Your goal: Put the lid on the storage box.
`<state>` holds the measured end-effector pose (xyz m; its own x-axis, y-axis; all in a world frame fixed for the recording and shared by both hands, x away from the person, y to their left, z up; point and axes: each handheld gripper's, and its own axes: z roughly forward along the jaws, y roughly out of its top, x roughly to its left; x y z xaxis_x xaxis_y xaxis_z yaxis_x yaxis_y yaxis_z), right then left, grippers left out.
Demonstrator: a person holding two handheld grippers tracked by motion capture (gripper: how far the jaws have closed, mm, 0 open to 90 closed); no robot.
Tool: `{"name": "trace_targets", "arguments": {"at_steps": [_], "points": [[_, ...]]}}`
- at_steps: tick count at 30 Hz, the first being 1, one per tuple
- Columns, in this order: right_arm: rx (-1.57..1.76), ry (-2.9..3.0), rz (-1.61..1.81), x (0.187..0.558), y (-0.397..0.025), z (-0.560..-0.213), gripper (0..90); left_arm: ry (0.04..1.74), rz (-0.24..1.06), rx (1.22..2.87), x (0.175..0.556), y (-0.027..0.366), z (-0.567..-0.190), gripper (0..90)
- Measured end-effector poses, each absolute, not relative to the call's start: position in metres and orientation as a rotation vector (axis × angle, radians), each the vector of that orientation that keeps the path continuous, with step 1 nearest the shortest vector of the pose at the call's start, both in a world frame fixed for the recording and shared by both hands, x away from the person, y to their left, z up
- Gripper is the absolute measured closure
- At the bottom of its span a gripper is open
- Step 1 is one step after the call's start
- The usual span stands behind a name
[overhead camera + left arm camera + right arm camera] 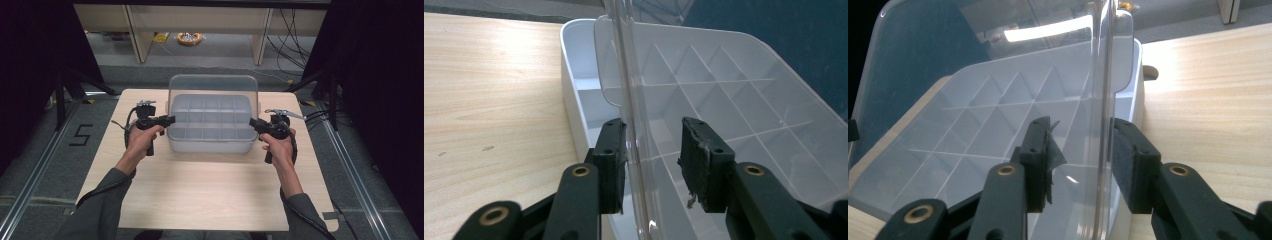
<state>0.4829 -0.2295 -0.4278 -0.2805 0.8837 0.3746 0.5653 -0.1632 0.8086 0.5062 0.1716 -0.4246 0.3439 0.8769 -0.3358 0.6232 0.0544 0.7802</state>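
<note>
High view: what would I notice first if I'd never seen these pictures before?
A see-through plastic box with small empty compartments sits mid-table, its clear lid standing open. The left gripper and right gripper come at it from either side, each with open jaws straddling a side edge of the lid.

Both forearms enter from the bottom of the high view, sleeved, angled slightly inward. Left hand (141,141) grips its handle, knuckles up; left gripper (170,119) points right, level. Right hand (278,144) mirrors it; right gripper (253,123) points left. Grippers well apart, facing each other. In each gripper view the jaws stand parted, a clear gap between the pads (610,165) (1128,165).
</note>
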Motion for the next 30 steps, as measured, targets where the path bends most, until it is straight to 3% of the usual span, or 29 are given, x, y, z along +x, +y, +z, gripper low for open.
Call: {"name": "trace_targets", "arguments": {"at_steps": [30], "points": [[1.724, 1.775, 1.384, 0.497, -0.225, -0.448, 56.9, 1.417, 0.263, 1.636, 0.516, 0.173, -0.441, 58.3]]}}
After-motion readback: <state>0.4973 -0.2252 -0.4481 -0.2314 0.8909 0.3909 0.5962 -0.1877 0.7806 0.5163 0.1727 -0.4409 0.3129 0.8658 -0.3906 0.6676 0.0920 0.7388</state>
